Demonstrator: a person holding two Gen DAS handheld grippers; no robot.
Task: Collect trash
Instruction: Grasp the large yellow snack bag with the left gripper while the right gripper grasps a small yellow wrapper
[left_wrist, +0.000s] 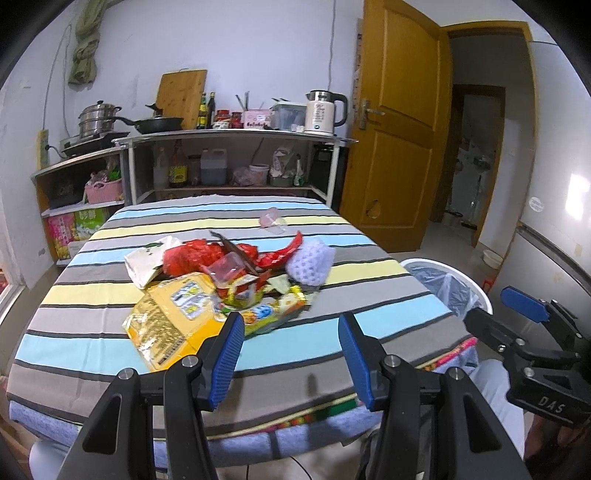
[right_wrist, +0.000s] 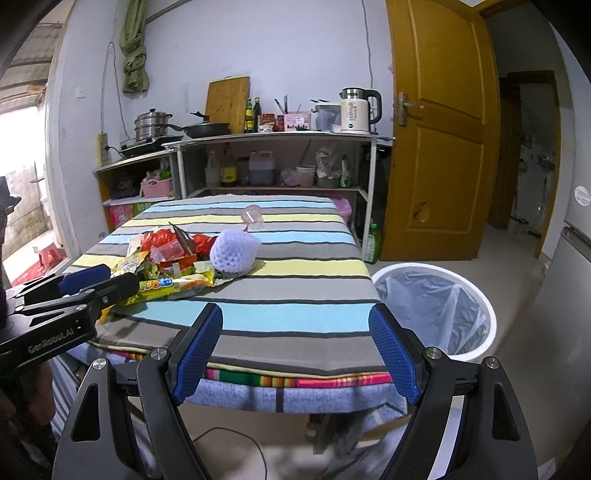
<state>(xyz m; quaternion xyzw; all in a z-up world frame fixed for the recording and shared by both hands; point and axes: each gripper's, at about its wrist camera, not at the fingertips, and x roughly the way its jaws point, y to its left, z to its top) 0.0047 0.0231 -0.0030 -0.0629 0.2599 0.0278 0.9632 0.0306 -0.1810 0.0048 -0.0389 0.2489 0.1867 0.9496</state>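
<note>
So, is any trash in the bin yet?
No, in the right wrist view the bin holds only its liner, and the trash pile lies on the table.

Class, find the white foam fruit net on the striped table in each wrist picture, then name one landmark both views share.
Left wrist: the white foam fruit net lies right of centre, at the right end of the trash pile.
Right wrist: it lies left of centre, at the pile's right edge.
Shared landmark: the white kettle on the shelf.
</note>
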